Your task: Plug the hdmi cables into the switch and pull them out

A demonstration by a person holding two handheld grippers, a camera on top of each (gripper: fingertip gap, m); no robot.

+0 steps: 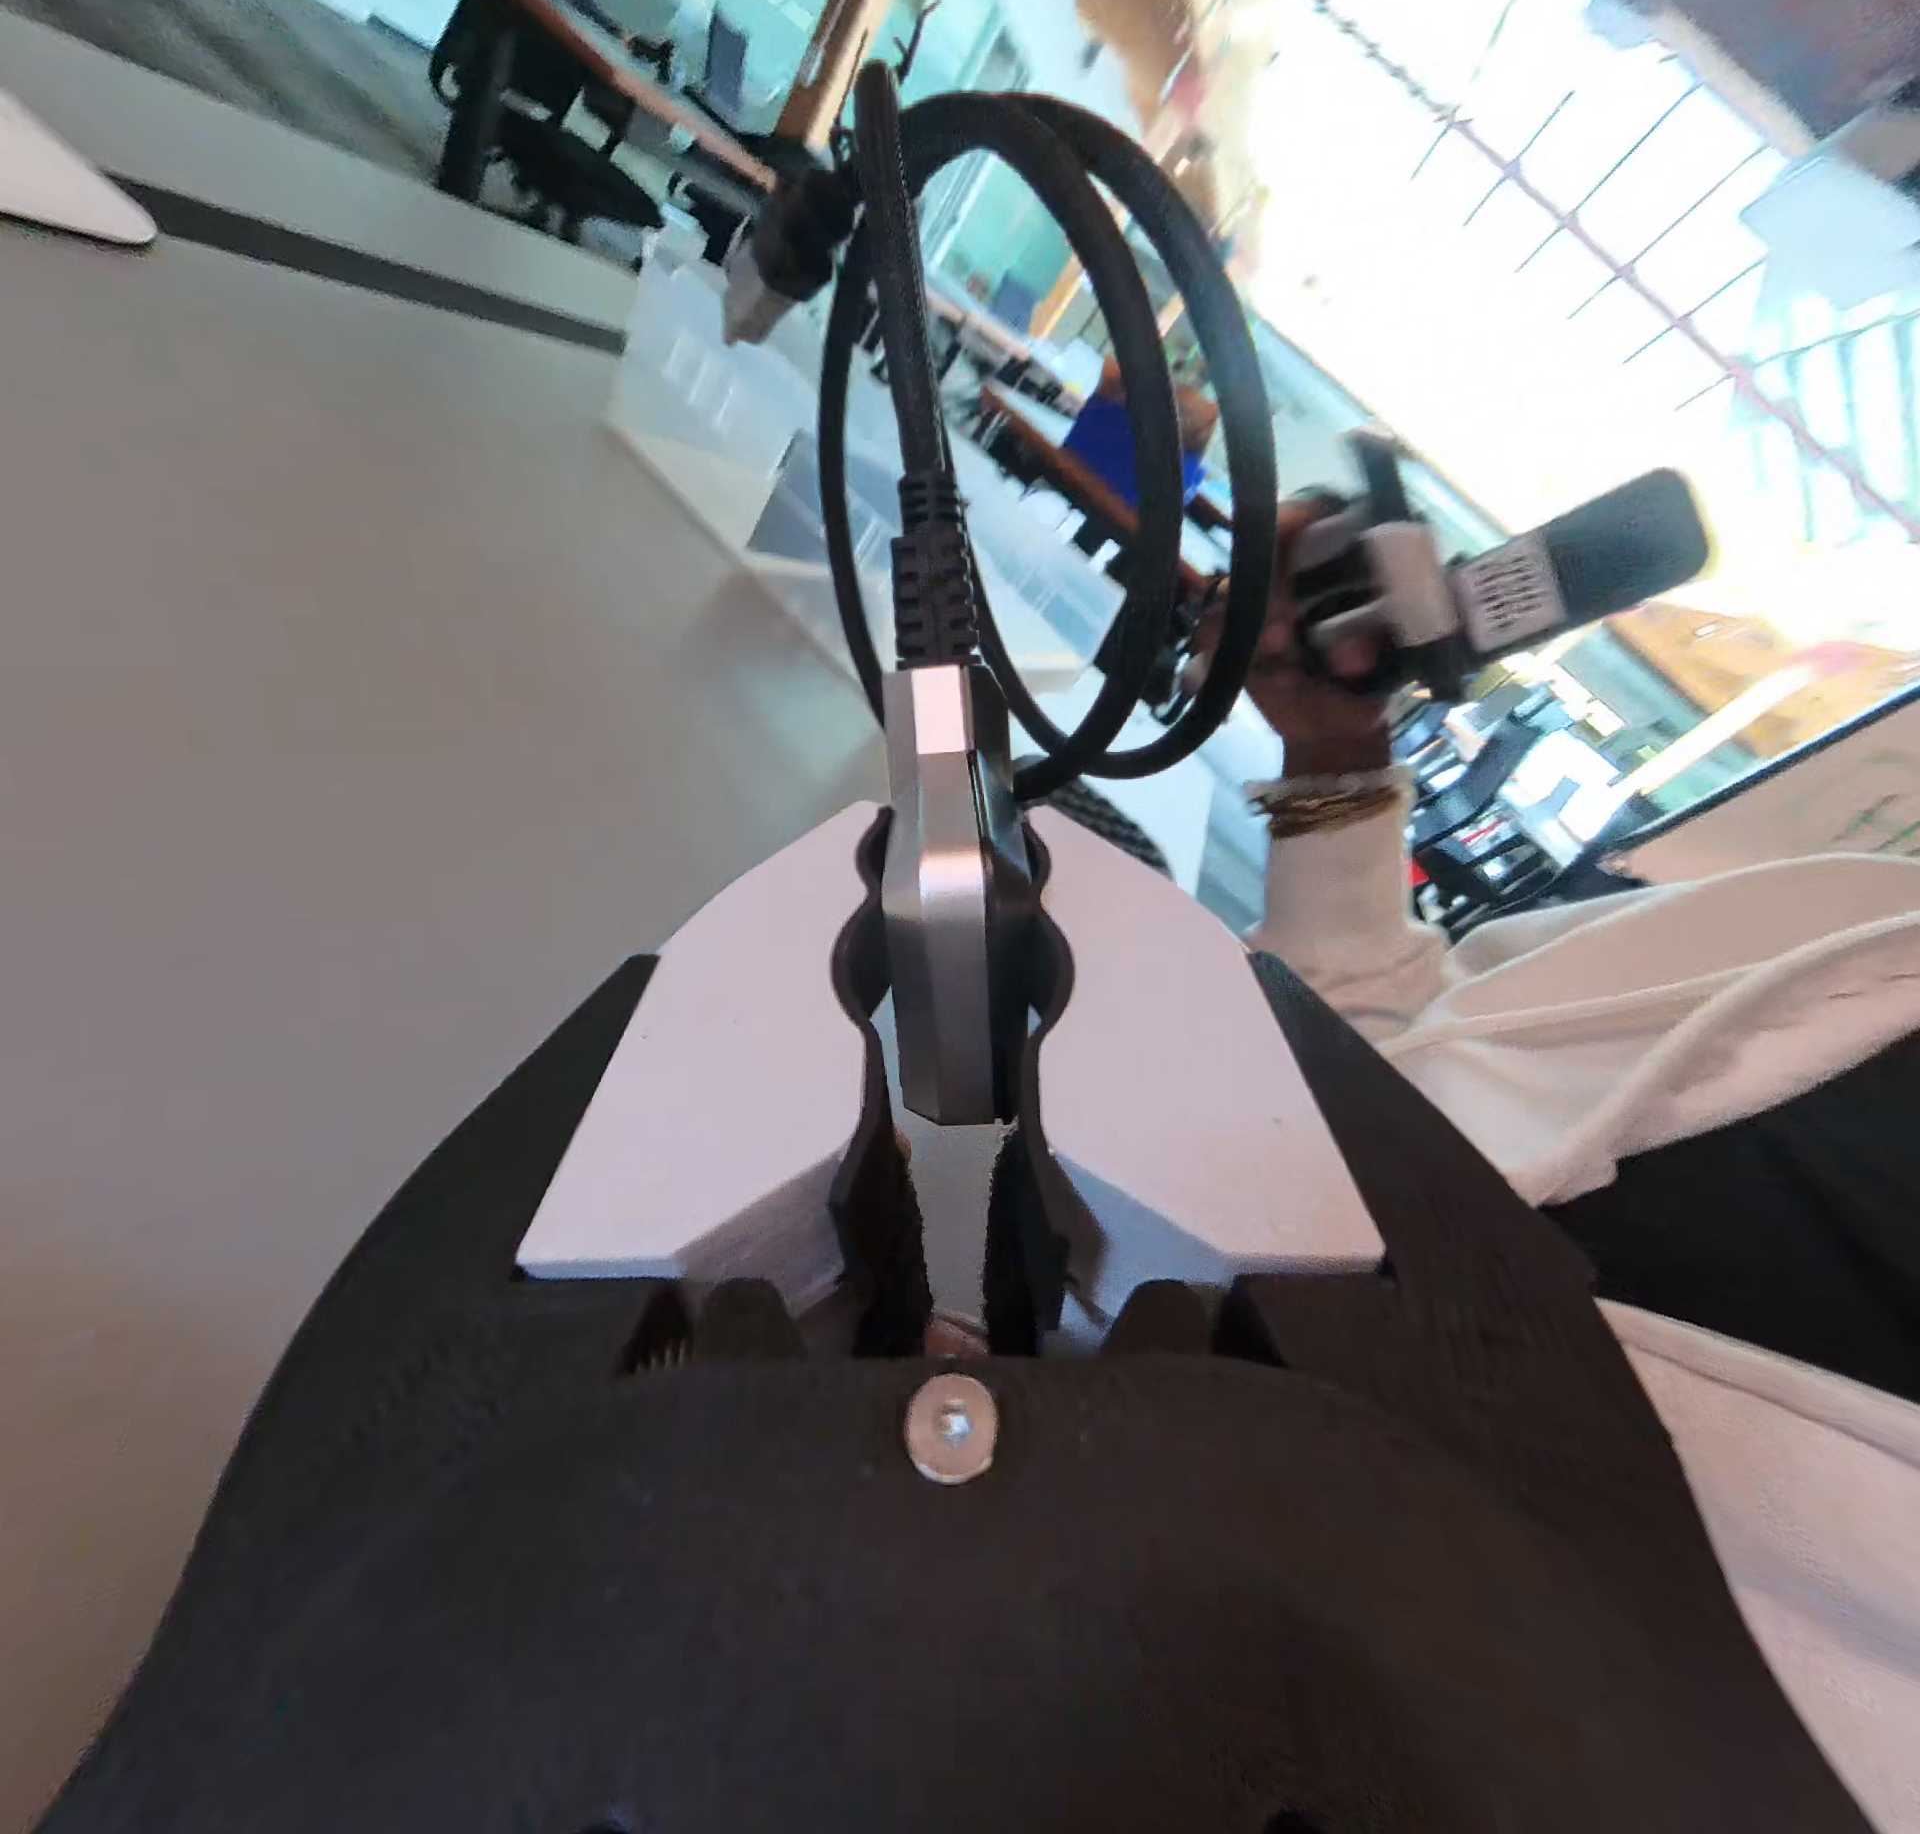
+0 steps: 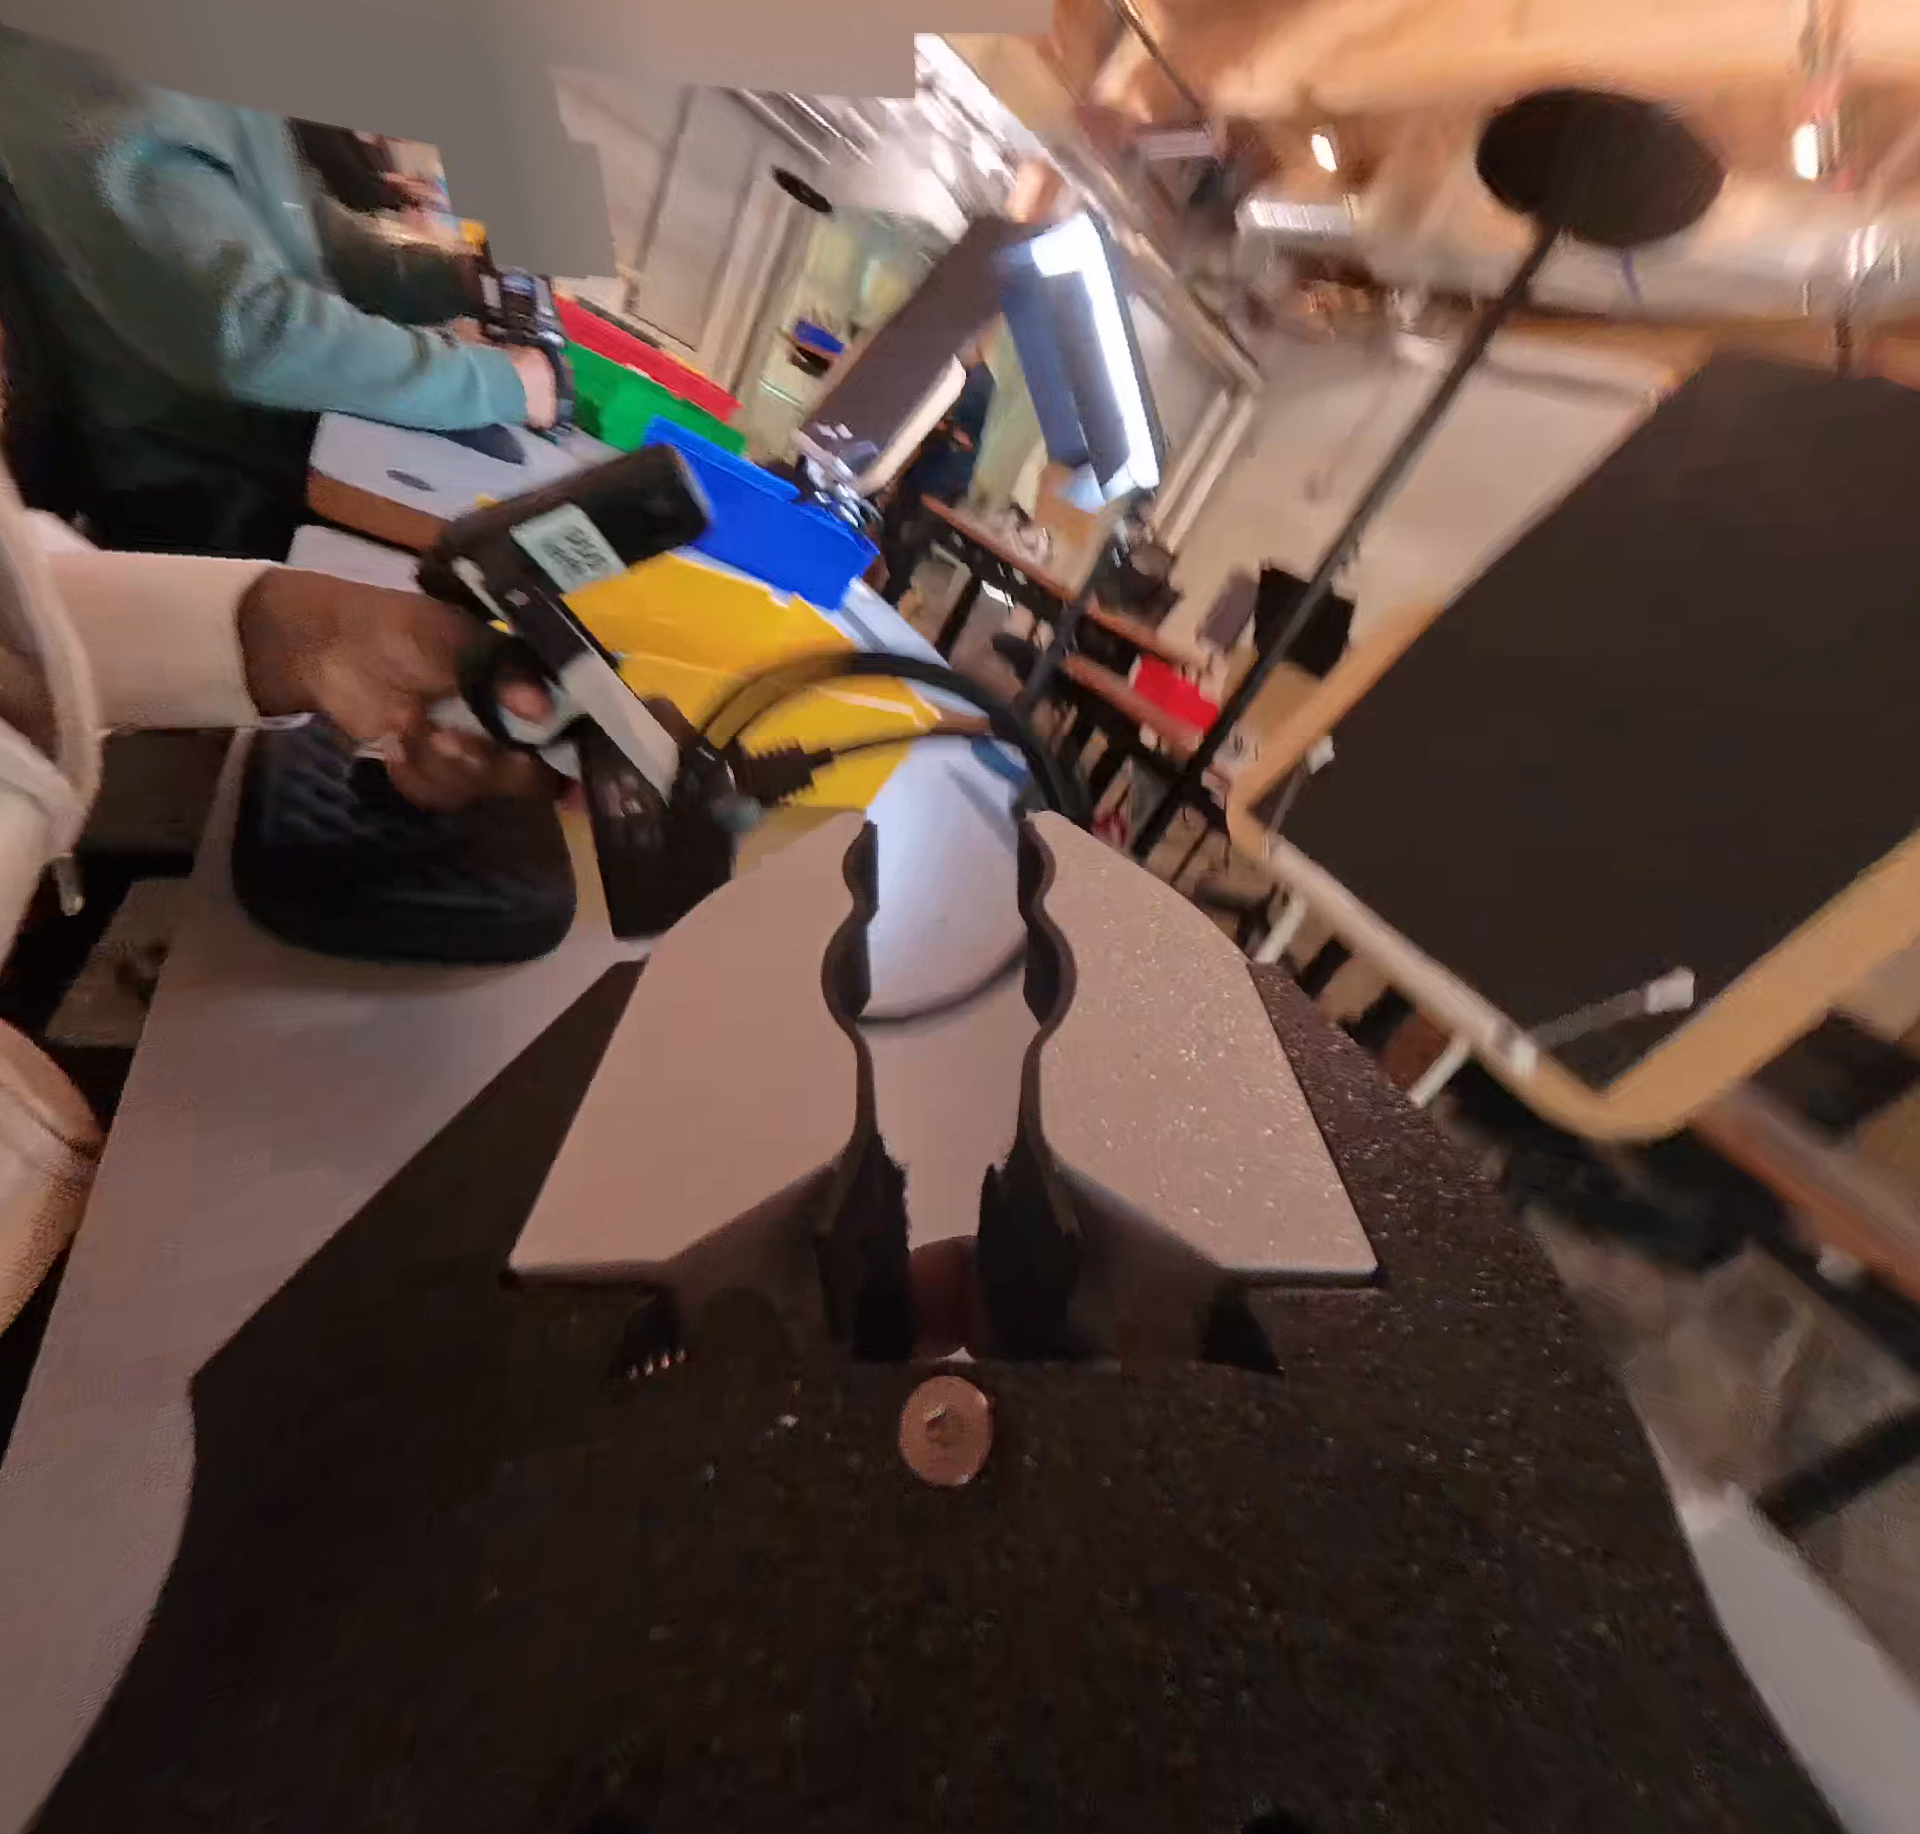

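My left gripper is shut on a flat silver HDMI switch, held on edge above the grey table. A black braided cable comes out of the switch's far end and coils in a loop. The cable's free silver-tipped plug hangs in the air at the upper left. My right gripper is open and empty, off the table's right side; it also shows in the left wrist view, held by a hand. The left gripper with the cable shows in the right wrist view.
Clear plastic bins stand at the table's far edge. Yellow, blue and green bins lie beyond the table, with a black mesh object on it. Another person's green sleeve is at the left. A black wood-framed panel stands at the right. Tip to tip, the grippers are about 20 centimeters apart.
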